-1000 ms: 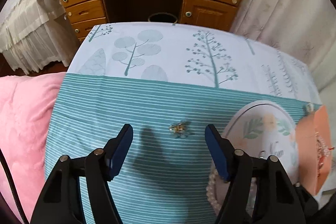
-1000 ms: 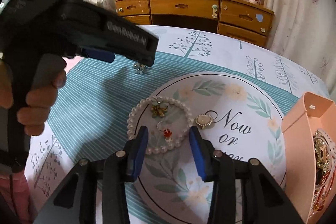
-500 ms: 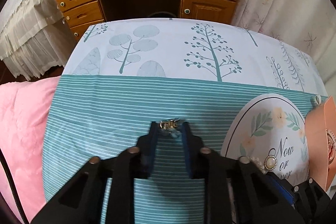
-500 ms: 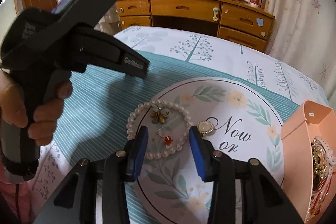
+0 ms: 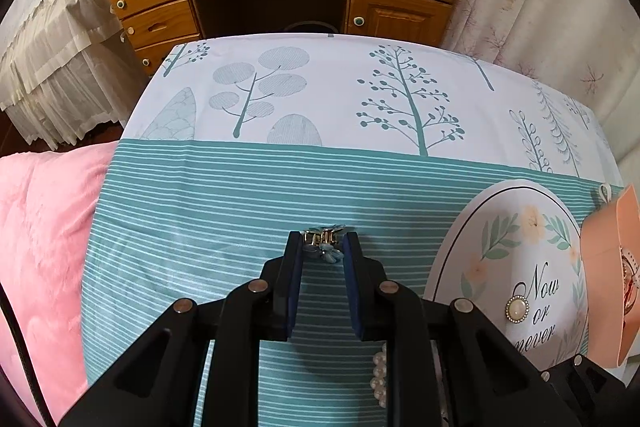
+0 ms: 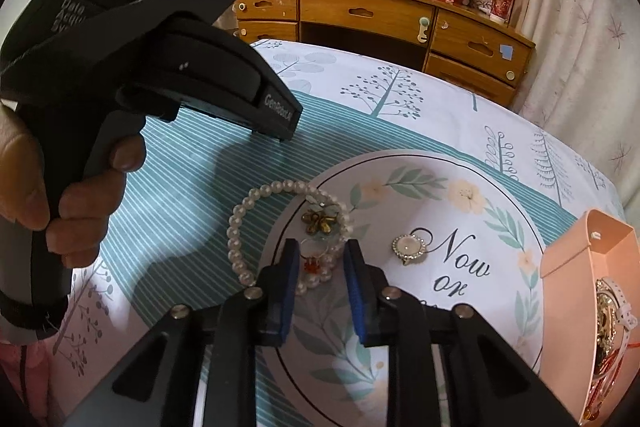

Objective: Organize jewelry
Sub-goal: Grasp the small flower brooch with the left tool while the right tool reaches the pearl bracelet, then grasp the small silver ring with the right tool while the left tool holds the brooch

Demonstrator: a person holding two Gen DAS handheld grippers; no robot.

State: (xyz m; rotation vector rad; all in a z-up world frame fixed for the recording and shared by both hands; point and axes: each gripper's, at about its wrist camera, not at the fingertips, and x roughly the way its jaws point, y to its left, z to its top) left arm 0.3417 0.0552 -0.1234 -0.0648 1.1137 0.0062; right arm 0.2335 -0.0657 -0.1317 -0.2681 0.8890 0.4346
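Striped cloth (image 5: 192, 227): left tool (image 5: 323, 247) pinches flower clip (image 5: 325, 242); round mat (image 5: 516, 239) near.

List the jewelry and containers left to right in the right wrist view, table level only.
Pearl bracelet → gold flower brooch → pearl-faced round piece → pink box at the right edge. The red-stone ring overlaps the bracelet's span, so I left it out.

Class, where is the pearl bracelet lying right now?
In the right wrist view the pearl bracelet lies left of centre, straddling the round mat's left edge and the striped cloth, ringing a gold flower brooch.
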